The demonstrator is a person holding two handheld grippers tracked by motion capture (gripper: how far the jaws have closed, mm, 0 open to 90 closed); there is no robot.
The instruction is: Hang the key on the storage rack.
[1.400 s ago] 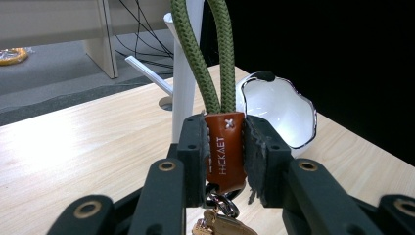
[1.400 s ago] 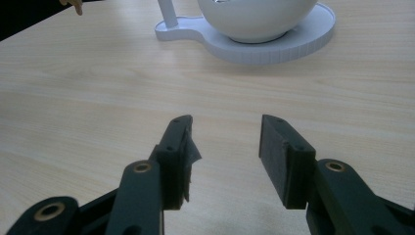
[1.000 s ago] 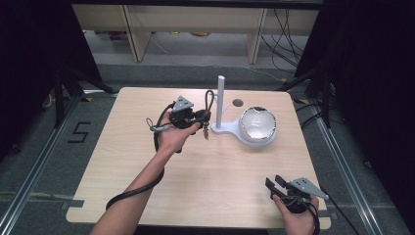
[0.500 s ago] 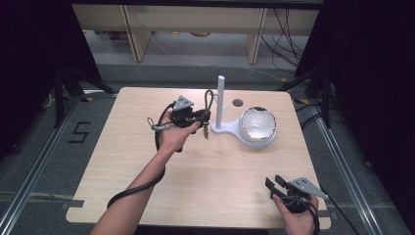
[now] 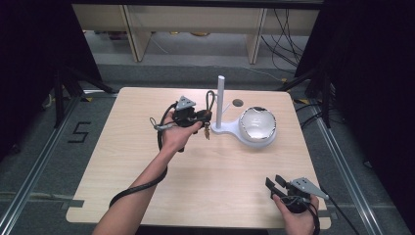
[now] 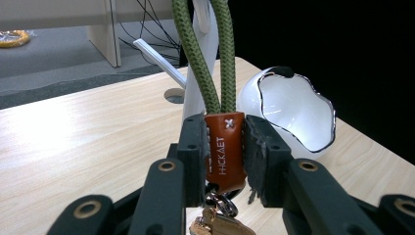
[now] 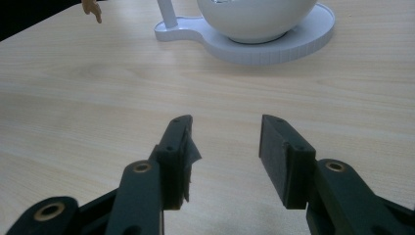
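A keychain with a green rope loop (image 6: 203, 58), a brown leather tab (image 6: 224, 149) and metal keys (image 6: 215, 223) hangs in my left gripper (image 6: 224, 147), which is shut on the leather tab. In the high view the left gripper (image 5: 199, 116) is raised just left of a white stand (image 5: 230, 129) with an upright post (image 5: 220, 98) and a white bowl (image 5: 257, 125). The rope loop (image 5: 211, 100) rises beside the post. My right gripper (image 7: 225, 147) stands open over bare tabletop, at the table's front right (image 5: 275, 185).
The light wooden table (image 5: 122, 166) has a round hole (image 5: 238, 103) behind the stand. Shelving and cables lie beyond the far edge. Dark metal frames flank both sides.
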